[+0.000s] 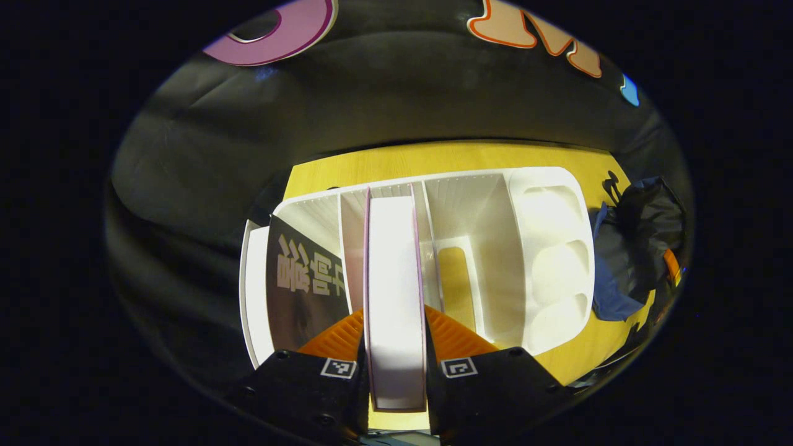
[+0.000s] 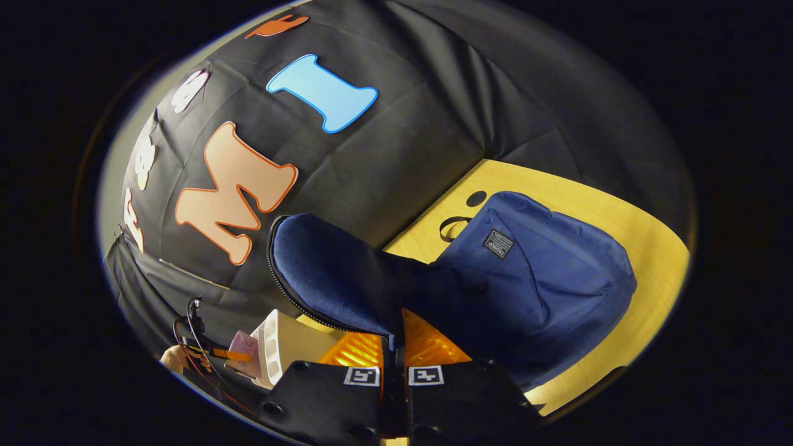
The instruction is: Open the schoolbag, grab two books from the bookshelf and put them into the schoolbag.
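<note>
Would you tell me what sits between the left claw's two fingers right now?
In the left gripper view, the left claw is clamped on a pink-edged book standing upright in the white bookshelf.

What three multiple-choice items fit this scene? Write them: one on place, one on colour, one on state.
1. The book held by the left tool is
A. in the bookshelf
B. in the schoolbag
C. flat on the table

2. The schoolbag is
A. red
B. blue
C. green

3. The right tool is
A. wide open
B. shut on a book
C. shut on the schoolbag's flap

Key: 1 A, it stands upright in the white bookshelf; 2 B, its fabric is dark blue; 3 C, both fingers pinch the zipped flap edge.
</note>
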The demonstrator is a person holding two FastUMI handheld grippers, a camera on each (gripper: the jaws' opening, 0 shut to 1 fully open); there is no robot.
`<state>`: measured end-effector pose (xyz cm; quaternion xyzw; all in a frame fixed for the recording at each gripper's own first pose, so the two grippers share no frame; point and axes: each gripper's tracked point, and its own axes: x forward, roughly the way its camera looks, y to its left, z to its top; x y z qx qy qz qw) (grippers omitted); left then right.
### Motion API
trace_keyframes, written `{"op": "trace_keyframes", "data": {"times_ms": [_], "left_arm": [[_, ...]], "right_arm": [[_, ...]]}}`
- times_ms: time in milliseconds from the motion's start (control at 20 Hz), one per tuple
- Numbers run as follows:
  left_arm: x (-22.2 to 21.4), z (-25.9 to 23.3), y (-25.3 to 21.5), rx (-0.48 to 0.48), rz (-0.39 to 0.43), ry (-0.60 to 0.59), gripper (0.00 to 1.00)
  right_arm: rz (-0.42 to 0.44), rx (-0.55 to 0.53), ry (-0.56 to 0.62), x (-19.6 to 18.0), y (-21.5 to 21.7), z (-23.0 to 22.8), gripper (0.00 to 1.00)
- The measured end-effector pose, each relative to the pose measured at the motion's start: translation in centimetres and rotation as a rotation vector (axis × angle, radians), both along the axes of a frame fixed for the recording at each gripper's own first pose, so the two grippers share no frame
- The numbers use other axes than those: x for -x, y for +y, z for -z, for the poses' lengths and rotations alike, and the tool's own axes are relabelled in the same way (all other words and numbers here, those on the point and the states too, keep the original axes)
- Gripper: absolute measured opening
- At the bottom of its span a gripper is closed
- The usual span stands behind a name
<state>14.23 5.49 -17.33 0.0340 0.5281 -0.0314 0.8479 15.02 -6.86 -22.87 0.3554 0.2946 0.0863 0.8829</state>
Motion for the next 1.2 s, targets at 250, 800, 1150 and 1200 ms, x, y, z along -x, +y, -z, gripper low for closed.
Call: {"op": "trace_keyframes", "data": {"times_ms": [250, 800, 1150, 1200], "left_arm": [[0.7, -2.1, 1.3, 0.067, -0.061, -0.021, 0.34], [2.7, -11.8, 4.2, 0.261, -0.119, -0.175, 0.3], [4.2, -18.7, 5.7, 0.444, -0.165, -0.289, 0.32], [4.4, -19.4, 5.7, 0.47, -0.17, -0.3, 0.33]], "right_arm": [[0.01, -0.006, -0.003, 0.1, -0.1, 0.0, 0.06], [0.008, 0.011, 0.004, 0.1, 0.0, 0.2, 0.03], [0.012, 0.013, 0.006, 0.1, -0.1, 0.2, 0.04], [0.013, 0.012, 0.007, 0.1, 0.0, 0.2, 0.04]]}}
